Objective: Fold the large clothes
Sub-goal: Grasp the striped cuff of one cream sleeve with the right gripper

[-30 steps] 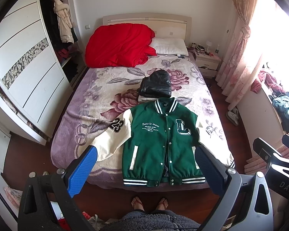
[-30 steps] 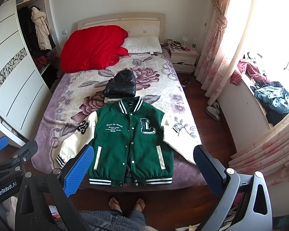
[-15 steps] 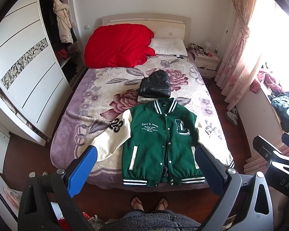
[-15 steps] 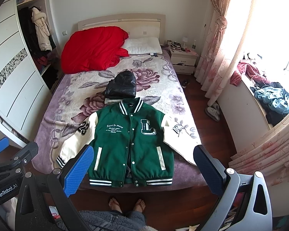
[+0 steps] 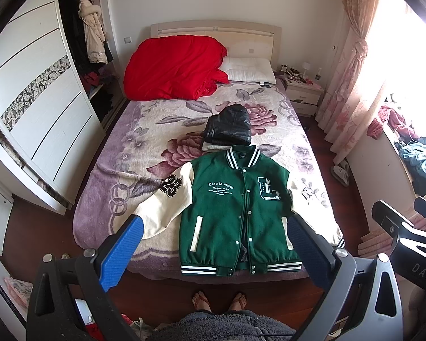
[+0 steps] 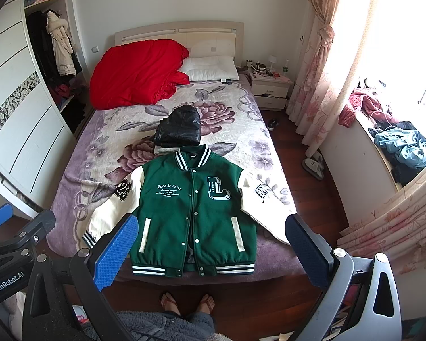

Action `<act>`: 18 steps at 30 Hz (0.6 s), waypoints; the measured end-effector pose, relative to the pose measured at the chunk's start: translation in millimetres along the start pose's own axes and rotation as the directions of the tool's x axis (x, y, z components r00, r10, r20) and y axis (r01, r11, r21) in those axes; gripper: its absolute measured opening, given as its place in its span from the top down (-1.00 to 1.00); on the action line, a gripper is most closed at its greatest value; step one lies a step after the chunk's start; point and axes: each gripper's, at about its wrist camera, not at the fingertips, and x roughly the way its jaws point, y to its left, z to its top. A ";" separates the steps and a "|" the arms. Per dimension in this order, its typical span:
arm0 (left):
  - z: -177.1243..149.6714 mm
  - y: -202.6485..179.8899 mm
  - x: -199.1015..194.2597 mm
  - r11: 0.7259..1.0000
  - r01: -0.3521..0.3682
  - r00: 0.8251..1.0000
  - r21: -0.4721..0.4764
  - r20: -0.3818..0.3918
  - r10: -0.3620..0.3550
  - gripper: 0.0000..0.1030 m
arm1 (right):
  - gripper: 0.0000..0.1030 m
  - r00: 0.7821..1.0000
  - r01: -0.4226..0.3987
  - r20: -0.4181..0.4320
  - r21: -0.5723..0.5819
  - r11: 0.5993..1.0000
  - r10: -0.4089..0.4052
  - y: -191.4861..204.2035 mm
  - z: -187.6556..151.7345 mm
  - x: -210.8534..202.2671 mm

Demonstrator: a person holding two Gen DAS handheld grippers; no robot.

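Observation:
A green varsity jacket [image 5: 235, 210] with cream sleeves lies flat, face up and buttoned, at the foot of the bed, sleeves spread; it also shows in the right wrist view [image 6: 193, 207]. My left gripper [image 5: 213, 244] is open and empty, held high above the foot of the bed. My right gripper [image 6: 210, 241] is open and empty at about the same height. Each gripper's frame shows at the edge of the other's view. A folded black jacket [image 5: 230, 126] lies just beyond the collar, also in the right wrist view [image 6: 180, 128].
The bed [image 5: 144, 142] has a floral blanket, a red quilt [image 5: 173, 66] and a white pillow [image 5: 248, 69] at the head. A wardrobe [image 5: 42, 108] stands left, a nightstand [image 5: 304, 93] and curtains right. My feet [image 5: 218, 301] stand on the wooden floor.
Both views have shifted only slightly; the jacket and the grippers stay as they were.

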 end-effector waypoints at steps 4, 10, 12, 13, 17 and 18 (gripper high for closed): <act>-0.2 -1.8 -0.2 1.000 0.005 1.000 0.000 0.002 -0.005 -1.00 | -1.00 1.000 -0.003 -0.002 0.003 1.000 0.003 -0.1 4.8 -0.4; 15.8 -0.6 20.7 1.000 -0.007 1.000 -0.011 0.012 0.007 -1.00 | -1.00 1.000 -0.016 -0.005 0.044 0.999 0.016 -0.8 24.1 9.7; 20.5 1.0 42.2 1.000 -0.014 1.000 0.002 0.018 0.014 -1.00 | -1.00 1.000 -0.015 -0.020 0.082 0.997 0.016 -0.1 25.4 30.1; 20.0 9.8 54.0 1.000 -0.024 0.999 0.007 0.023 0.024 -1.00 | -1.00 0.999 -0.018 -0.029 0.113 0.993 0.021 -3.0 24.5 44.9; 16.2 12.1 117.9 0.996 -0.074 0.996 0.045 0.044 0.072 -1.00 | -1.00 0.995 0.044 -0.098 0.247 0.968 -0.020 -37.3 13.5 118.0; 14.5 10.8 138.9 0.995 -0.081 0.996 0.061 0.028 0.079 -1.00 | -1.00 0.991 0.076 -0.131 0.286 0.955 -0.039 -50.5 8.1 139.8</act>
